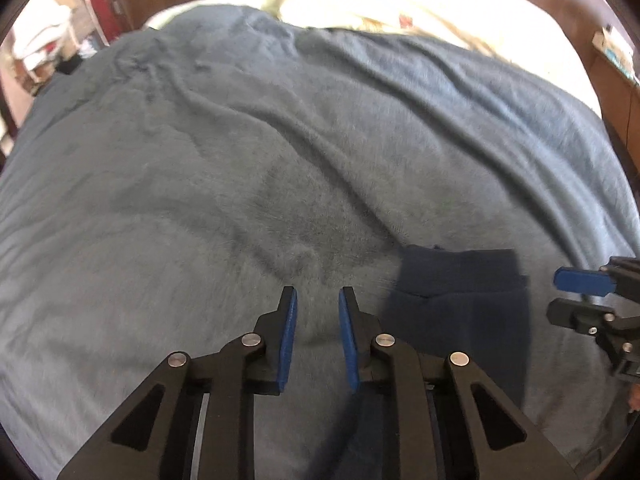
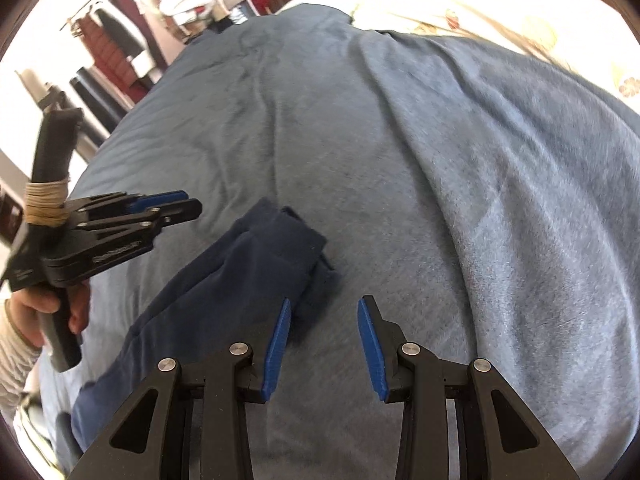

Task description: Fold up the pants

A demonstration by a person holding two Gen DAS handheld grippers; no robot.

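Blue-padded fingers of the left gripper (image 1: 317,336) fill the foreground of the left wrist view, parted narrowly and holding nothing above the blue blanket (image 1: 200,168); the navy pants (image 1: 460,304) lie just right of them, waistband end squared off. From the right wrist view, the right gripper (image 2: 324,348) stands wide and empty, its left finger at the pants' (image 2: 256,264) near edge. The garment looks already doubled lengthwise into a long soft strip. To fold well, I judge each gripper should pinch one corner of an end through all layers and carry it evenly over.
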